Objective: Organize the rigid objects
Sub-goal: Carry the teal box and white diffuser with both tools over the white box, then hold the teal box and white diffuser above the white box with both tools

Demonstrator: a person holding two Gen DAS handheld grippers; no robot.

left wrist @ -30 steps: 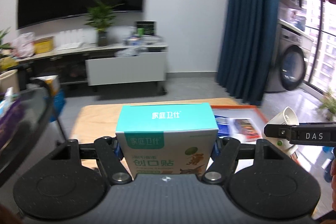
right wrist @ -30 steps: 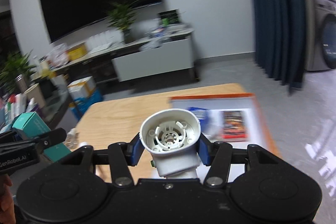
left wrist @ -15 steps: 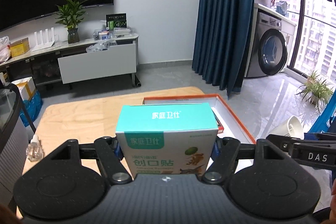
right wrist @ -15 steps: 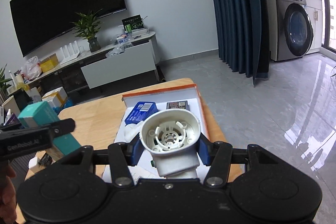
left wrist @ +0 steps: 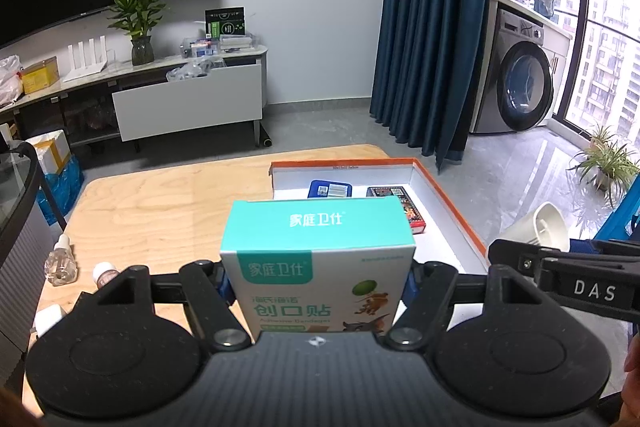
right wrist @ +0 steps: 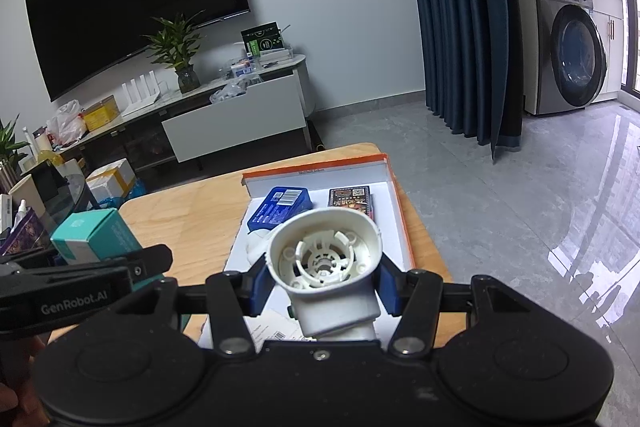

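1. The teal bandage box [left wrist: 318, 259] sat clamped between the blue pads of the left gripper [left wrist: 318, 287], held upright above the near part of the wooden table [left wrist: 168, 195].
2. The white plastic part [right wrist: 326, 267], a hollow housing with ribbed rings inside, was pinched at both sides by the right gripper [right wrist: 324, 287], its open mouth facing away from the camera.
3. Beyond both held things lay the shallow white tray with an orange rim [left wrist: 444, 187], on the right side of the table.
4. Inside the tray, at its far end, a blue box [right wrist: 280, 209] lay to the left and a dark patterned box [right wrist: 352, 201] just to its right, the two apart.
5. On the left part of the table, near the left gripper, stood a small clear dropper bottle [left wrist: 60, 263], with a brown-filled bottle [left wrist: 105, 273] just beside it.
6. Farther off, a low TV cabinet [left wrist: 188, 103] stood against the far wall with a potted plant [left wrist: 138, 23] on top, dark blue curtains [left wrist: 432, 35] to the right, and a washing machine [left wrist: 520, 87] beyond them.
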